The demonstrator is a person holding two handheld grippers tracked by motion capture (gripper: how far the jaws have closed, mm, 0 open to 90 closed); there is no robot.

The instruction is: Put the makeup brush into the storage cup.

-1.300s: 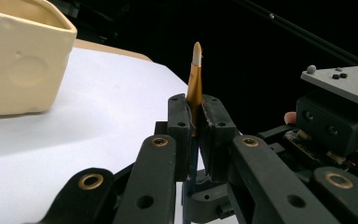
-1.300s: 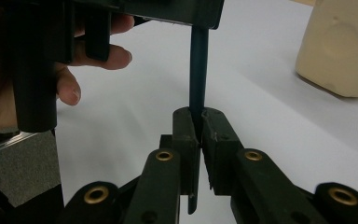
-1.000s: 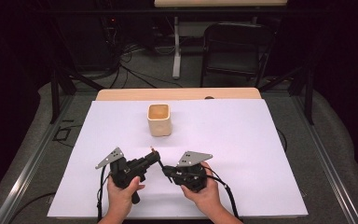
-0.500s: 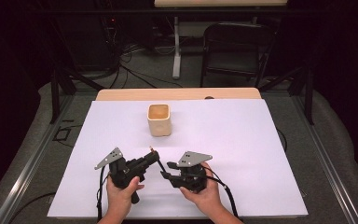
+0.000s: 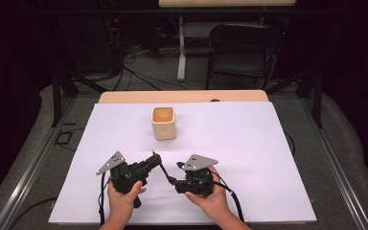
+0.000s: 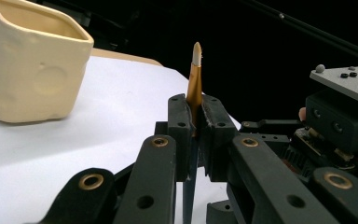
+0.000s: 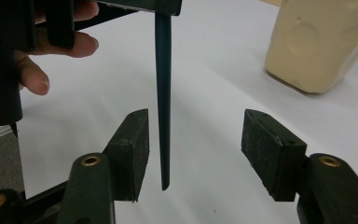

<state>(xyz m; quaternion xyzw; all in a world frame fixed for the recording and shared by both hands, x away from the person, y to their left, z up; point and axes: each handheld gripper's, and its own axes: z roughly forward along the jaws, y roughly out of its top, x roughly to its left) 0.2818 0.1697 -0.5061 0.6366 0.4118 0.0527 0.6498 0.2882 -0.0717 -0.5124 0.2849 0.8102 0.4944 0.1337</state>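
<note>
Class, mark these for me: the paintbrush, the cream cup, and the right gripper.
paintbrush [image 6: 195,84], left gripper view, its golden collar.
cream cup [image 5: 163,125], high view, its front wall.
right gripper [image 7: 193,154], right gripper view, midway between its fingers.

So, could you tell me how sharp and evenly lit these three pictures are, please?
High view: the white table cover is evenly lit, the room behind falls into near black, and the image is soft. Left gripper view: the paintbrush and the left gripper clamping it are crisp, with soft shading on the cream cup. Right gripper view: the right gripper is sharp, while the cup looks slightly soft.
</note>
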